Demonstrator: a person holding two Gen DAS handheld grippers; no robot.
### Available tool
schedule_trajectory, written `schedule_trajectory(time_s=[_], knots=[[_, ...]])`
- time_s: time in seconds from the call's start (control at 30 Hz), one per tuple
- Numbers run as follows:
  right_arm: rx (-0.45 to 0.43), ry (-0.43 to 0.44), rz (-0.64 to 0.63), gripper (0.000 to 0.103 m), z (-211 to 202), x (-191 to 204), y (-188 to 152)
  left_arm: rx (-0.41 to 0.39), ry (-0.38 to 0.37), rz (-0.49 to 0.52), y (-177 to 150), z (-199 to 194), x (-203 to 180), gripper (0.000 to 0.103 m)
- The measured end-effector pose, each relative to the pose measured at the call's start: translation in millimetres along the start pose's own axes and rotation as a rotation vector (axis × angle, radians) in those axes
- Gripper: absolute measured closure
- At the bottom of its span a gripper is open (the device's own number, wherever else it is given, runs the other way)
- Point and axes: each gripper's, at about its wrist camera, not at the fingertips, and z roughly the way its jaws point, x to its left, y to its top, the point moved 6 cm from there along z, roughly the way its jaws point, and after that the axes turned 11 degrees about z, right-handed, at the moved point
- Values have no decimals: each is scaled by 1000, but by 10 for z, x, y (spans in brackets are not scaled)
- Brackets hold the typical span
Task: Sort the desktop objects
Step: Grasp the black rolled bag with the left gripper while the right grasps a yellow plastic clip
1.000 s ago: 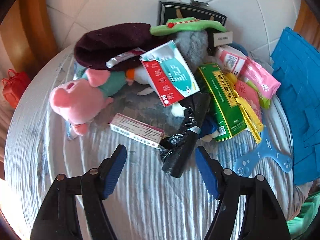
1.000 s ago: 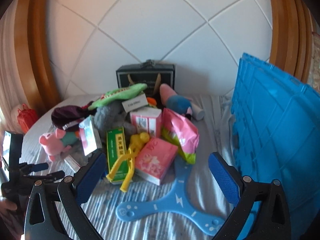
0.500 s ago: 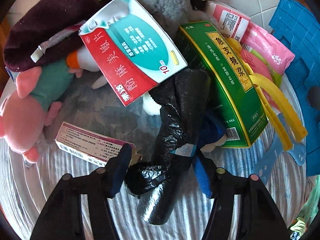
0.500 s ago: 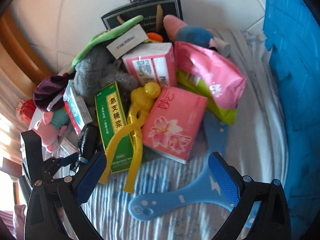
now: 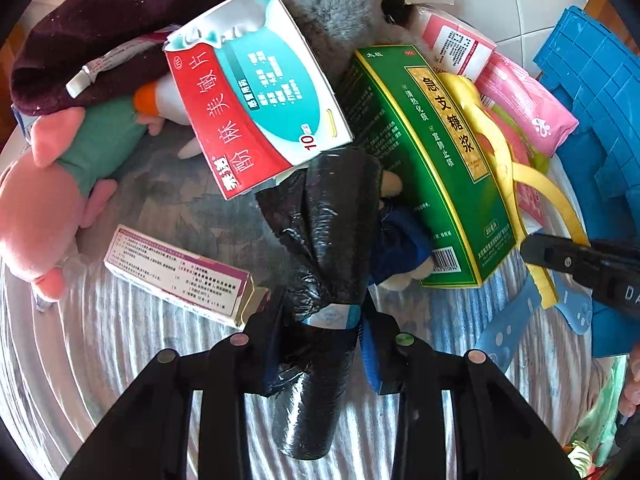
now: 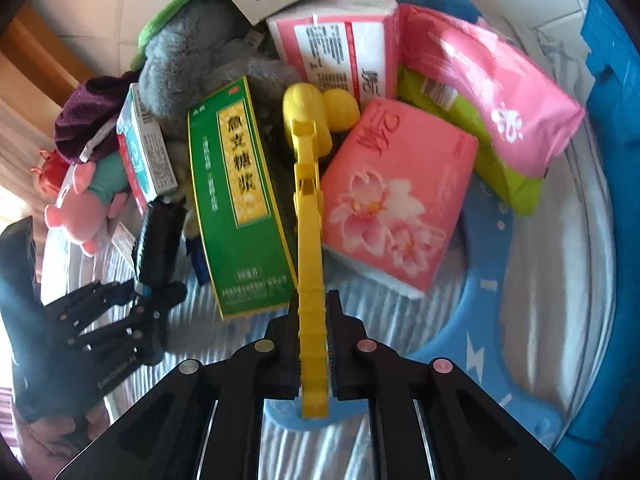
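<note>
From the left wrist, the left gripper [image 5: 320, 344] has its fingers [image 5: 372, 356] closing around a black roll of plastic bags [image 5: 320, 264], a crinkled, glossy bundle with a pale blue-and-white paper band round it just at the fingertips; the roll runs from below the fingers up and away toward the pile, and the blue pads look to be touching its sides. Just left of the fingers lies a flat white and purple box [image 5: 180, 276] on the striped cloth [image 5: 100, 340]. Beyond the fingers, leaning over the far end of the roll, is a red, white and teal medicine box [image 5: 256, 92], and to the right of it a long green box [image 5: 432, 168] with yellow edging and a gold label. Far left of the fingers is a pink plush pig [image 5: 44, 208]. From the right wrist, the right gripper [image 6: 314, 356] is clamped narrow on a yellow plastic grabber toy [image 6: 308, 216]: a long ribbed handle passes straight between the fingers [image 6: 348, 344] and ends beyond them in a rounded, duck-like head. The green box [image 6: 236, 196] lies just left of the handle, a pink tissue pack [image 6: 396, 196] printed with flowers just right of it. Under the handle's near end and curving to the right is a light blue boomerang [image 6: 484, 280]. The left gripper [image 6: 156, 292] shows far to the left, on the black roll [image 6: 160, 240].
</note>
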Motion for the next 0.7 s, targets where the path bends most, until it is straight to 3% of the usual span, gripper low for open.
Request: schedule_trajectory(time_s=[0.23,0.3,0.4,0.53,0.7], knots=[[46,-39,-19,91,-144,-221,-508,-57,7,-25,-73,-276,-57,72],[52,-34,-18,86,-193,-239,-558,-94,24,-21,-19,-382,-81,72],[-20,-50,-39,66,-337,-213,-506,-121,40,-5,108,-459,-134,72],[-75,-26,-39,66,-389,-93,-297,-126,24,7,243,-406,-194,72],[-71,-15,-41,66,-191,45,-19,-146,14,53,437,-469,-283,72]])
